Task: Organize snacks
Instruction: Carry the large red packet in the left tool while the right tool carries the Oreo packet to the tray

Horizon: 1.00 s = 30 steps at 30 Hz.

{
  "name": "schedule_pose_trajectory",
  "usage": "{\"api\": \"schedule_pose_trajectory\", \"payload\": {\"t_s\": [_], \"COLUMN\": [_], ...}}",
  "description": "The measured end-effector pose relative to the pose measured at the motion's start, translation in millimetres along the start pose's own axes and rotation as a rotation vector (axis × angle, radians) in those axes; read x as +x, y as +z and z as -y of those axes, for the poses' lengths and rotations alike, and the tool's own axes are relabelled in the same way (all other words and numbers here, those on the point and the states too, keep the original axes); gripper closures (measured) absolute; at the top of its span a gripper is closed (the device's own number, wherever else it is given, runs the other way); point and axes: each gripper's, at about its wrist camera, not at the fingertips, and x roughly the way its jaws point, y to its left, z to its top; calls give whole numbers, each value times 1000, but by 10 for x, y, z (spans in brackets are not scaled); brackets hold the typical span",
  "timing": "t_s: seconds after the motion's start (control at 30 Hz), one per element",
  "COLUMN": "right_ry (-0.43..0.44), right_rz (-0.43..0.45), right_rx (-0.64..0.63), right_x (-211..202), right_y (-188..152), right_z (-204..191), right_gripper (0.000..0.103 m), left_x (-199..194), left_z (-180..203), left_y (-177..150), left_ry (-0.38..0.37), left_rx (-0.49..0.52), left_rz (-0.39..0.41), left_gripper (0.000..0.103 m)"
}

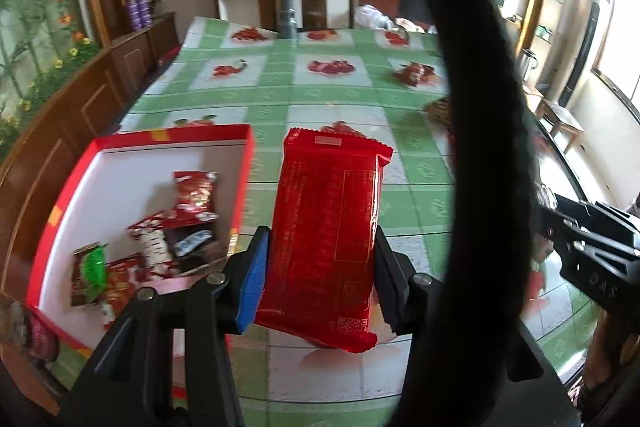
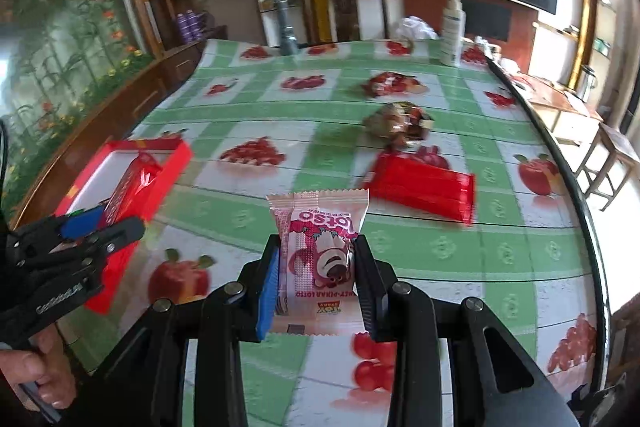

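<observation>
Clamped in my left gripper (image 1: 320, 259), the long red packet (image 1: 328, 239) points its long axis toward 12 o'clock, held above the table (image 1: 340, 99). At 9 o'clock, just beside it, sits the red box (image 1: 120, 163), already holding snacks.

Right view: my right gripper (image 2: 316, 287) pinches the pink Lotso packet (image 2: 320, 259). From here the box (image 2: 176, 163) lies at 10 o'clock, well apart, so my left is nearer.

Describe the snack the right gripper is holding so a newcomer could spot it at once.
Start from the green checked tablecloth with fruit prints, then find the right gripper near its front edge. Clamped between its fingers is a pink-and-white packet showing a cartoon bear, unlike the plain red packet lying beyond.
</observation>
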Motion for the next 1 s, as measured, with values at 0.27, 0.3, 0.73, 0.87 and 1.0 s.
{"api": "schedule_pose_trajectory", "payload": {"t_s": [0.27,0.3,0.73,0.87,1.0], "right_ry": [50,52,103,79,43], "right_rz": [0,0,-14,-14,-7], "right_rx": [-66,-72,-167,-200,-234], "right_x": [6,6,112,156,192], "right_y": [21,19,55,68,87], "right_z": [-347,-379,-889,-1025,-1156], "right_gripper": [69,69,69,69,69], "left_x": [-129,-139,-195,-204,-188], "left_z": [-254,-281,-756,-922,-1058], "left_y": [-59,-65,-143,-172,-189], "left_ry": [47,50,96,112,126], "left_rx": [-43,-50,-133,-161,-183], "left_rz": [27,28,39,40,38], "left_gripper": [53,53,53,53,53]}}
